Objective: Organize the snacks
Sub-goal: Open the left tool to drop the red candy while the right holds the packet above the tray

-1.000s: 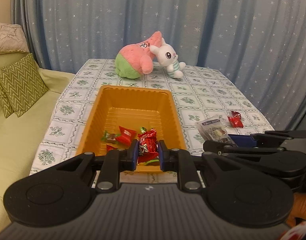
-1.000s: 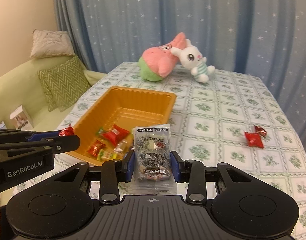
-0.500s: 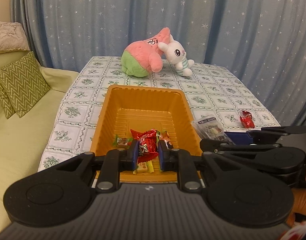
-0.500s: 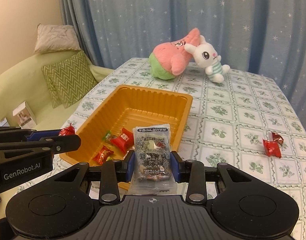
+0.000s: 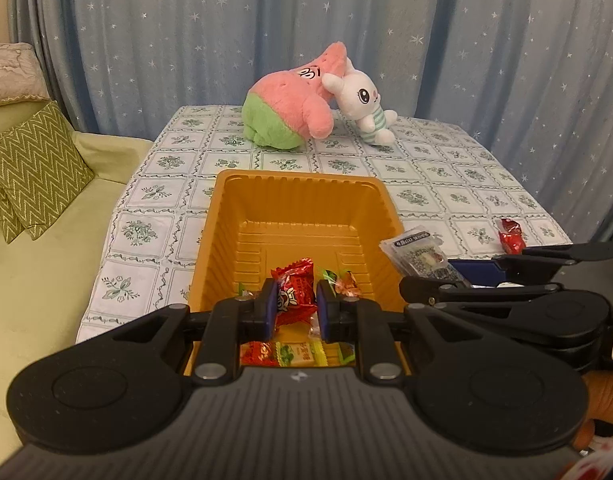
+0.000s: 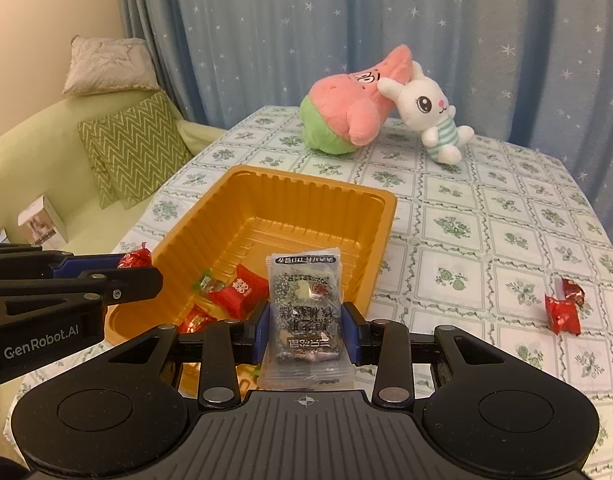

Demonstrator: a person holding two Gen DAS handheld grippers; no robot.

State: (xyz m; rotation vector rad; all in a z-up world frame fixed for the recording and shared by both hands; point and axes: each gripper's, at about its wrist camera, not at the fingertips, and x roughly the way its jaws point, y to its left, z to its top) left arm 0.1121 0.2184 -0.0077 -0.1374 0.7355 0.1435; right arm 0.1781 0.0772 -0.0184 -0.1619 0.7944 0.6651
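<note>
An orange plastic tray (image 5: 302, 196) (image 6: 290, 208) sits on the patterned tablecloth with several wrapped candies in its near end. My left gripper (image 5: 295, 296) is shut on a red wrapped candy (image 5: 296, 290) above the tray's near end. My right gripper (image 6: 305, 320) is shut on a clear packet with dark print (image 6: 306, 312), held over the tray's near right corner; the same packet (image 5: 418, 254) shows at the right in the left wrist view. A loose red candy (image 6: 562, 308) (image 5: 510, 234) lies on the cloth to the right.
A pink and green plush (image 5: 290, 116) and a white rabbit plush (image 5: 362, 108) lie at the table's far end before blue starred curtains. A green sofa with zigzag cushions (image 5: 34, 168) runs along the left. A small box (image 6: 42, 220) rests on the sofa.
Both grippers have moved forward and down over the tray with their snacks still held; the tray and plush toys appear closer now.
</note>
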